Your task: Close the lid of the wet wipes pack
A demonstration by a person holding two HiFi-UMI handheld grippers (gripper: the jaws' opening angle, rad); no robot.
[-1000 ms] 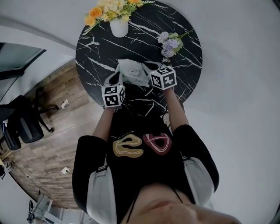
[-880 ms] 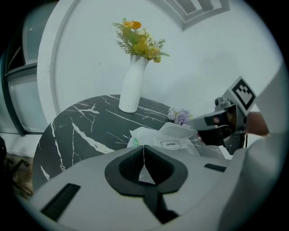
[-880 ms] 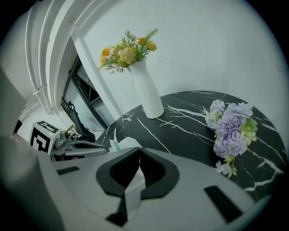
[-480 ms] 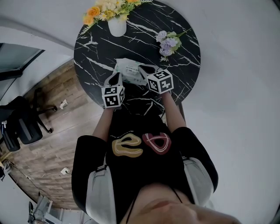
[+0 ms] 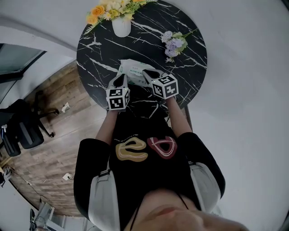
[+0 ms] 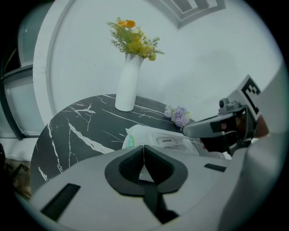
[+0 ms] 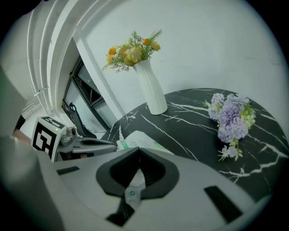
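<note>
Closing lid: right gripper (image 7: 139, 152) pinched shut on thin white lid flap (image 7: 131, 193) (my reading), wipes pack (image 7: 135, 139) just ahead. Left gripper (image 6: 143, 149) closed, empty, pack beyond tips. Lay flap flat, then press along.

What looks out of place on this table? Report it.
Only the purple flowers: they lie loose on the table, while the yellow ones stand upright in the vase.

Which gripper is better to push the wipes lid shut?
Right, probably: the right gripper hangs beside the OPEN-labelled lid of the white plastic wet wipes pack; the left gripper sits at its end.
</note>
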